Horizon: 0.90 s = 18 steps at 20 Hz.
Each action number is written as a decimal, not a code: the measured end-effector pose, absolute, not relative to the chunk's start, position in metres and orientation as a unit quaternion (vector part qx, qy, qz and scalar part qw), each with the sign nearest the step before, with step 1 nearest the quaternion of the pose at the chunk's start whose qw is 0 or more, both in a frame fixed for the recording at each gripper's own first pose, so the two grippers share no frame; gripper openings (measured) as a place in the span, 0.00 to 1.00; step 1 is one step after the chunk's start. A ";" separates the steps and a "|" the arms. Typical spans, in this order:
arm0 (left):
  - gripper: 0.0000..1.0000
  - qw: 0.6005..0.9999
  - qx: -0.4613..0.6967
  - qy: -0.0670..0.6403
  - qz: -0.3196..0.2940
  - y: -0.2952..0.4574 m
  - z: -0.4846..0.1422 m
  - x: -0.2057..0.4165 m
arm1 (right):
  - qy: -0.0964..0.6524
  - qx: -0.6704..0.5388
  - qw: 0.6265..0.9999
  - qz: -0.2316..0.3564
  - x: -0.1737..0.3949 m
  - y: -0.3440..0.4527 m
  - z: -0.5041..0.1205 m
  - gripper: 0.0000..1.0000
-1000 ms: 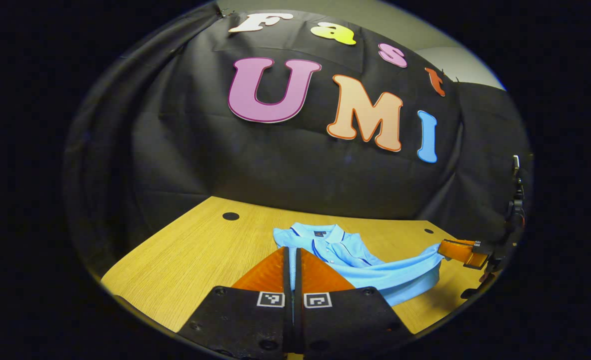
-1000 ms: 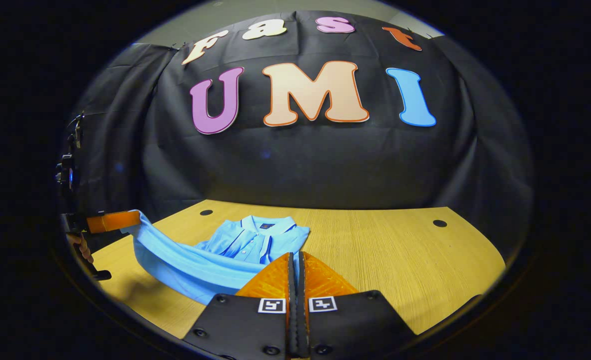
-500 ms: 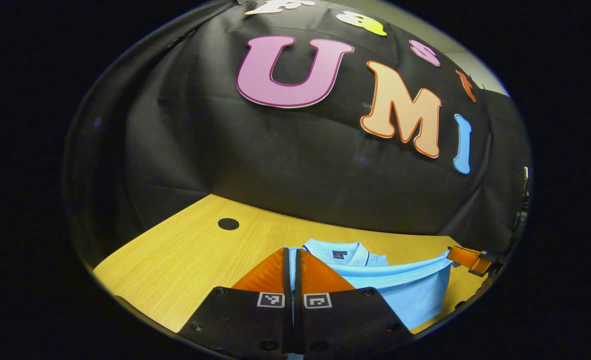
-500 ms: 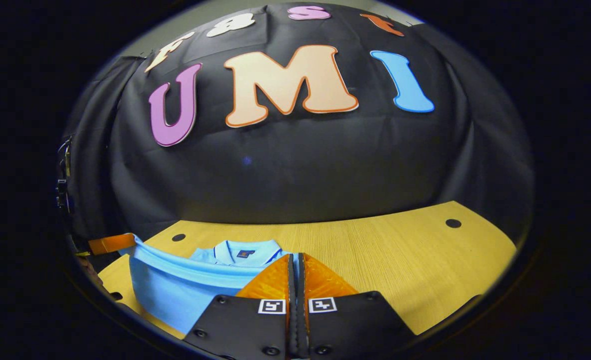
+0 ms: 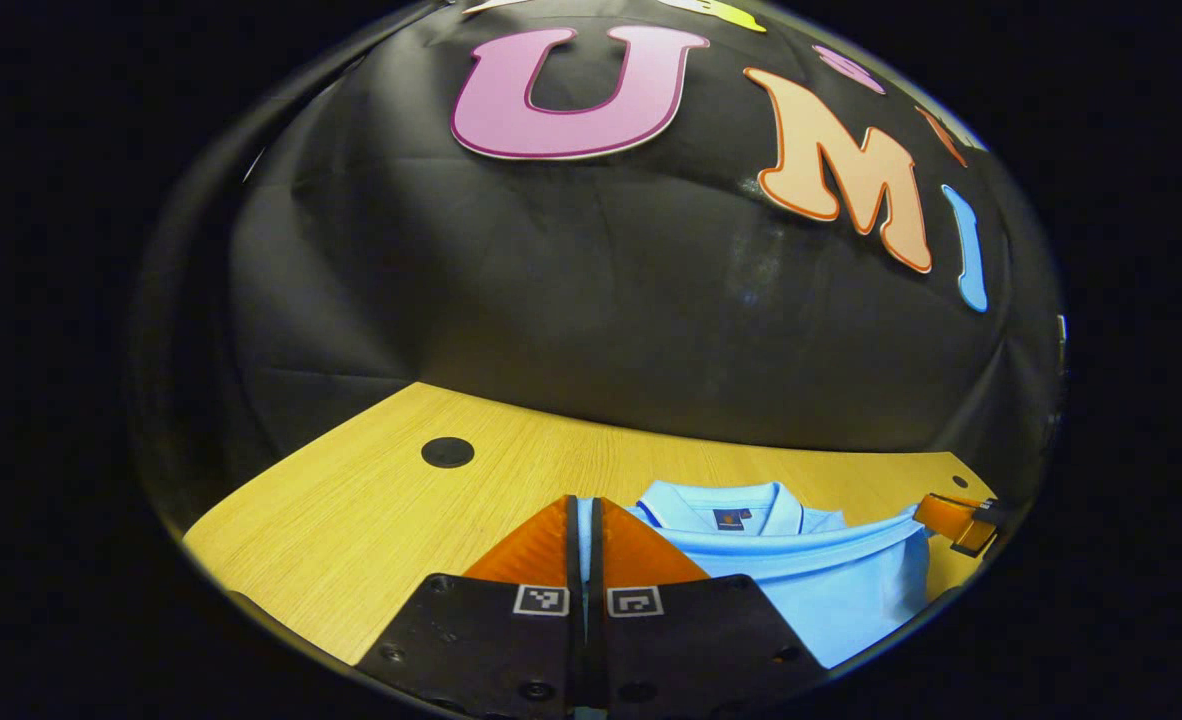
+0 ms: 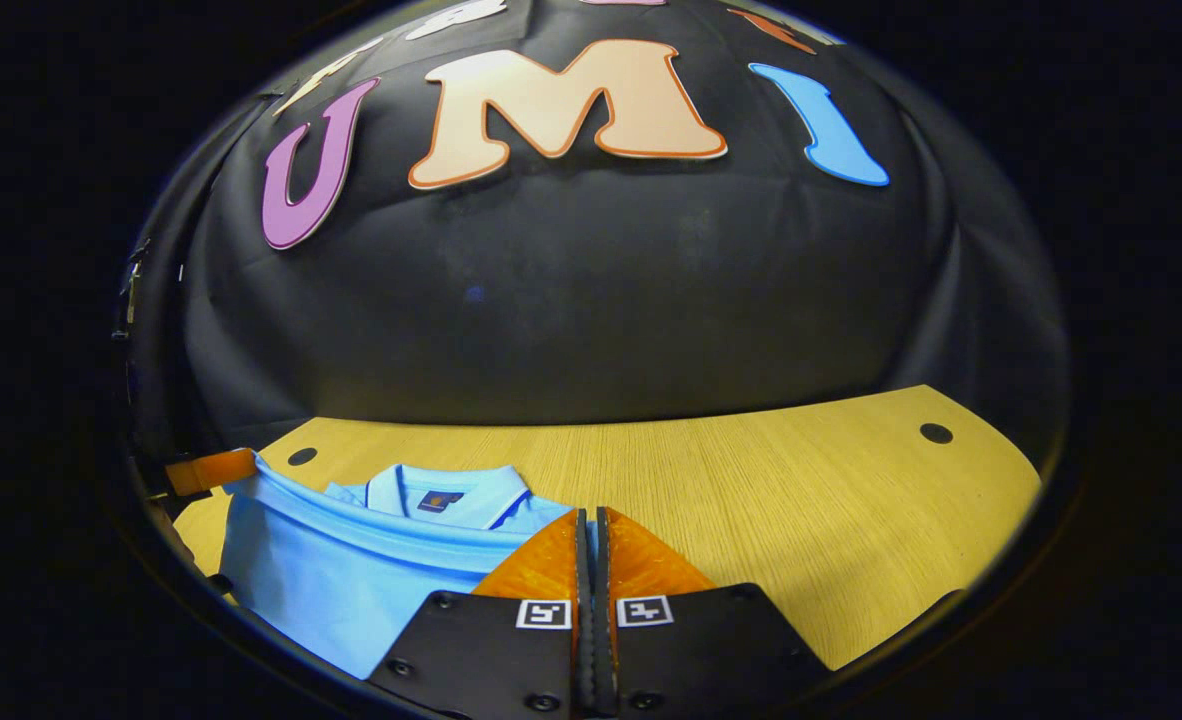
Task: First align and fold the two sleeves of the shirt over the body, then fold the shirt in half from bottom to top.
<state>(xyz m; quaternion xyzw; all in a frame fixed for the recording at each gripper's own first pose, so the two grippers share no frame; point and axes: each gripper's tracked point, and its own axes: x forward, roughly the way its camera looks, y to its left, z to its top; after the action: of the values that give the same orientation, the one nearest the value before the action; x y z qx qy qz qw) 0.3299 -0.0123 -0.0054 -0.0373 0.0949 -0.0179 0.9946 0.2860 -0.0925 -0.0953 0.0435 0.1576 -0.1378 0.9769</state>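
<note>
Both tongs, left (image 5: 584, 520) and right (image 6: 591, 530), clenched on shirt (image 6: 351, 570) hem corners, hem raised taut between them just short of collar (image 5: 721, 505) over bench (image 6: 801, 500); risk of skewed fold if released unevenly.

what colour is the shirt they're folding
Light blue, with a small dark label inside the collar. The shirt shows best in the right gripper view.
</note>
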 end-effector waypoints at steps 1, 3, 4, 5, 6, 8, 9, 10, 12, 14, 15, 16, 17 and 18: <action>0.00 0.995 -0.028 0.095 -0.016 -0.012 -0.008 0.334 | 0.157 0.043 0.977 -0.137 0.287 -0.093 -0.096 0.02; 0.00 0.995 -0.017 0.093 -0.011 -0.011 -0.008 0.340 | 0.152 0.048 0.978 -0.137 0.290 -0.093 -0.095 0.03; 0.00 0.995 -0.013 0.094 -0.007 -0.010 -0.009 0.339 | 0.150 0.049 0.978 -0.137 0.290 -0.093 -0.094 0.02; 0.01 0.995 -0.010 0.096 0.003 -0.006 -0.011 0.339 | 0.149 0.047 0.978 -0.137 0.290 -0.094 -0.094 0.04; 0.04 0.995 -0.001 0.098 0.018 0.000 -0.011 0.338 | 0.150 0.043 0.978 -0.137 0.290 -0.094 -0.095 0.04; 0.34 0.992 0.019 0.113 0.045 0.011 -0.016 0.331 | 0.155 0.040 0.979 -0.128 0.285 -0.091 -0.094 0.34; 0.56 0.991 0.022 0.122 0.049 0.013 -0.022 0.332 | 0.155 0.042 0.979 -0.124 0.283 -0.089 -0.092 0.51; 0.77 0.990 0.016 0.126 0.053 0.012 -0.021 0.328 | 0.148 0.042 0.981 -0.121 0.282 -0.088 -0.091 0.67; 0.81 0.992 0.001 0.120 0.051 0.009 -0.015 0.318 | 0.141 0.041 0.983 -0.113 0.273 -0.085 -0.084 1.00; 0.82 0.993 0.005 0.110 0.045 0.005 -0.006 0.304 | 0.134 0.038 0.984 -0.110 0.259 -0.084 -0.075 1.00; 0.82 0.994 0.014 0.105 0.039 0.002 -0.002 0.295 | 0.129 0.041 0.985 -0.105 0.251 -0.081 -0.070 1.00; 0.82 0.994 0.021 0.101 0.034 -0.002 0.004 0.285 | 0.124 0.044 0.986 -0.099 0.243 -0.077 -0.065 1.00; 0.82 0.994 0.027 0.097 0.028 -0.005 0.011 0.273 | 0.121 0.044 0.987 -0.096 0.232 -0.076 -0.061 1.00; 0.82 0.995 0.029 0.090 0.022 -0.008 0.019 0.262 | 0.118 0.043 0.988 -0.093 0.220 -0.075 -0.056 1.00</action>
<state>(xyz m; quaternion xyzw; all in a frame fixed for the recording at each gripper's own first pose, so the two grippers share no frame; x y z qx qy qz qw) 0.2617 -0.0079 0.0187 0.0292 0.0896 0.0220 0.9953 0.2201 -0.0747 -0.0559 0.0426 0.1183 -0.0929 0.9877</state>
